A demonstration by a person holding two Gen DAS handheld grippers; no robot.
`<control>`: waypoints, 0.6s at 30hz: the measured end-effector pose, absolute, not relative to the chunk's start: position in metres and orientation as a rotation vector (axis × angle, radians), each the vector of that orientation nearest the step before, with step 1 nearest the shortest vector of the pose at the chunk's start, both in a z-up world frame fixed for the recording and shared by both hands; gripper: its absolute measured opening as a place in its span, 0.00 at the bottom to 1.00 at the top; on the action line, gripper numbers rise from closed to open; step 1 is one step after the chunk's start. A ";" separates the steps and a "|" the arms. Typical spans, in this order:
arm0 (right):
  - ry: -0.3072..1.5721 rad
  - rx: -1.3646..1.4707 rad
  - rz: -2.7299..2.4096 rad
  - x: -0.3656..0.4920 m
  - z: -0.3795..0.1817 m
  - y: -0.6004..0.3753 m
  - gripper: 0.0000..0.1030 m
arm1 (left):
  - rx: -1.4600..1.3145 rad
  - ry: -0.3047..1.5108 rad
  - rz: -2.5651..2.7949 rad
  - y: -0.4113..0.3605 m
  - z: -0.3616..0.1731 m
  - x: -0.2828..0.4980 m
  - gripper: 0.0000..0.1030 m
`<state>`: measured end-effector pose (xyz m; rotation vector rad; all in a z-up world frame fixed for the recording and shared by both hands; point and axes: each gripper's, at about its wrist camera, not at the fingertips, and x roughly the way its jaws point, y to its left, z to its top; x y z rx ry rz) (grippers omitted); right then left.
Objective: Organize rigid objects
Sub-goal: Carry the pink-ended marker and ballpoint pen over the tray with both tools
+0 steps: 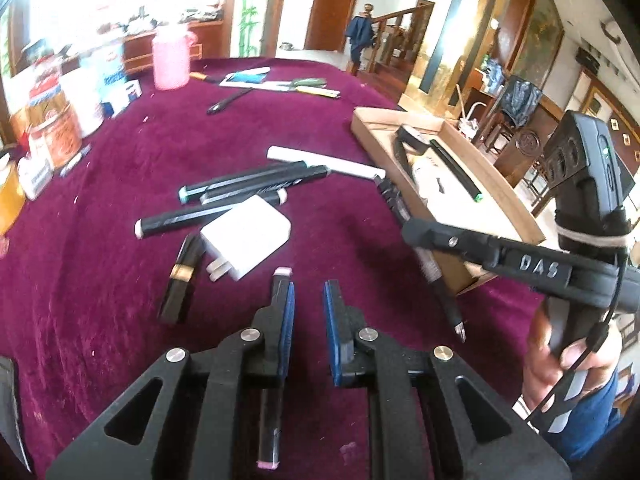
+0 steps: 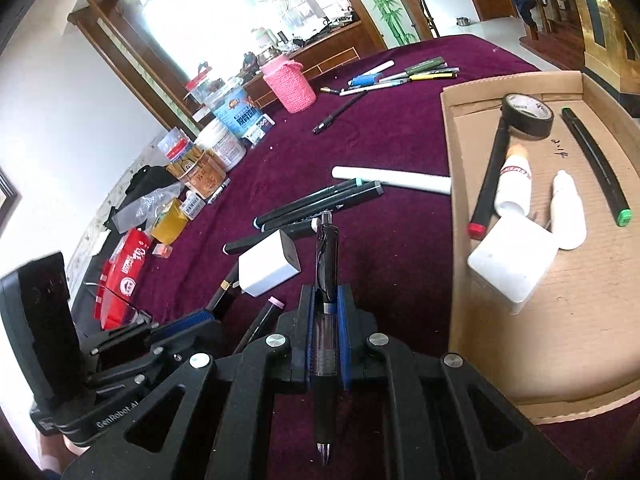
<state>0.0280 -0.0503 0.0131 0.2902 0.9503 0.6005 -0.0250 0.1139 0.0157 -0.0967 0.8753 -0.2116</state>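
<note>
The right hand-held gripper (image 2: 324, 332) was clamped on a black pen (image 2: 325, 320) beside the cardboard tray (image 2: 520, 360); the left hand-held gripper (image 1: 308, 312) pinched a pink-capped marker (image 1: 276, 360) lopsidedly over the tabletop (image 1: 120, 280) — either could slip.

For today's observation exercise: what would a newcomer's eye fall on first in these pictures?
Probably the right gripper, shut on a black pen above the purple tablecloth. Beside it to the right sits a cardboard tray already holding markers, tape and bottles. A loose cluster of black markers lies ahead.
</note>
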 end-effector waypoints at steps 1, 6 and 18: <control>0.953 0.297 0.598 0.028 0.012 -0.053 0.09 | -0.075 0.880 -0.195 0.112 0.017 -0.023 0.12; 0.952 0.319 0.606 0.023 0.009 -0.065 0.09 | -0.079 0.971 -0.177 0.120 0.008 -0.021 0.13; 0.917 0.363 0.631 0.017 0.016 -0.078 0.09 | 0.058 1.075 -0.123 0.107 -0.027 -0.031 0.14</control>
